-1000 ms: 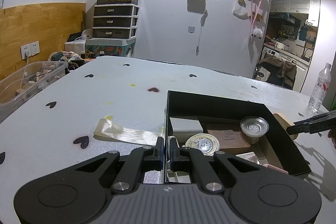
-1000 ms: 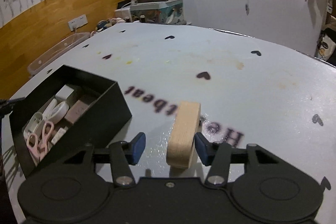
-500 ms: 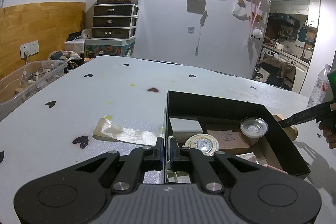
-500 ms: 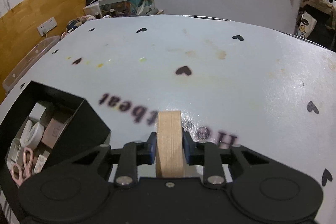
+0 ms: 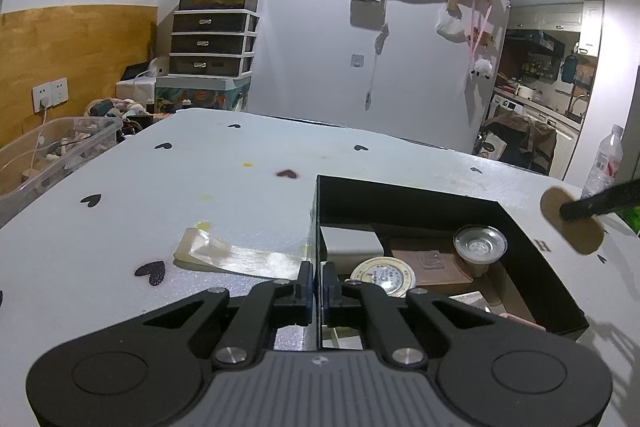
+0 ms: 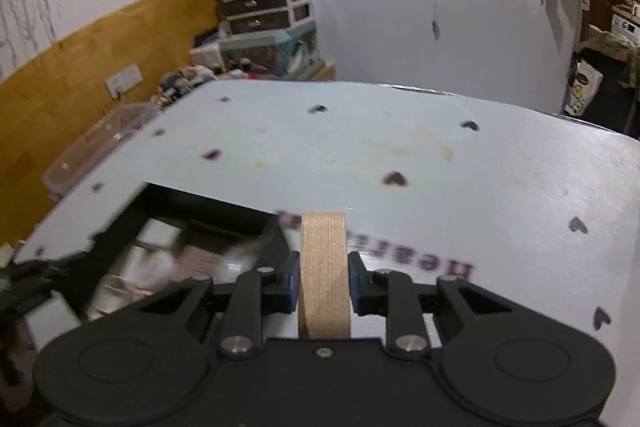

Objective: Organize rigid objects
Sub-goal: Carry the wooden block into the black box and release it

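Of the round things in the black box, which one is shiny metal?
The small metal cup near the black box's right wall; the round tin beside it has a printed label.

— What can't you make out in the right wrist view?
— The black box [image 6: 192, 227] is smeared by blur; its contents are unreadable.
— And the left wrist view?
— The left gripper [image 5: 315, 283] hides the box's near corner, and the water bottle [image 5: 606, 163] is partly behind the right gripper's finger.
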Demonstrator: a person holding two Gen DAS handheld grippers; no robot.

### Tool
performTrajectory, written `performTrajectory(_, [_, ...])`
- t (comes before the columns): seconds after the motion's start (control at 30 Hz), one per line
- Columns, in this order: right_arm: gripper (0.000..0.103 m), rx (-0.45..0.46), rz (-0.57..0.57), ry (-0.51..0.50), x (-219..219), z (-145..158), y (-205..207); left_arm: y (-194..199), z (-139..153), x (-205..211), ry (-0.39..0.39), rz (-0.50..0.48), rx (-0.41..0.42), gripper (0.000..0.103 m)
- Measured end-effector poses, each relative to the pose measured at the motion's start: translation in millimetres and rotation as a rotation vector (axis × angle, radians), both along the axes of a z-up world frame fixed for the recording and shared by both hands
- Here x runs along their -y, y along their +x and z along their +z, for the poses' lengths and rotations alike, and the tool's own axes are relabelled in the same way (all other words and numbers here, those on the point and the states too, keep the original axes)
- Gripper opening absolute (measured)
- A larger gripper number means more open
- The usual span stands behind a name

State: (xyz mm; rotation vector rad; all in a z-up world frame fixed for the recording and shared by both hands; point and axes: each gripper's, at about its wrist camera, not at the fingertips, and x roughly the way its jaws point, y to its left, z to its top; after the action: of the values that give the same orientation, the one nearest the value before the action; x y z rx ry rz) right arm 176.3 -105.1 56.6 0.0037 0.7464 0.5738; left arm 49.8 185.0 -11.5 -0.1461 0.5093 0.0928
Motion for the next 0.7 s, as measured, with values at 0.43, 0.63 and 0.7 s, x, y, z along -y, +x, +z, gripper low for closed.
performTrajectory(0.43, [0.025, -0.102, -0.046, 0.017, -74.1, 0.3, -33.1, 1.3, 1.1, 9.8, 0.082, 0.009, -0.016, 0.002])
performTrajectory(0.63, [0.025, -0.124, -0.097, -0.076, -89.7, -15.6, -33.1, -0.1, 1.1, 10.8, 0.095, 0.008, -0.017, 0.002])
performTrajectory(0.7, [0.025, -0.088, -0.091, -0.124, -94.1, -17.9, -34.7, -0.2, 1.0, 10.8, 0.092, 0.007, -0.016, 0.002])
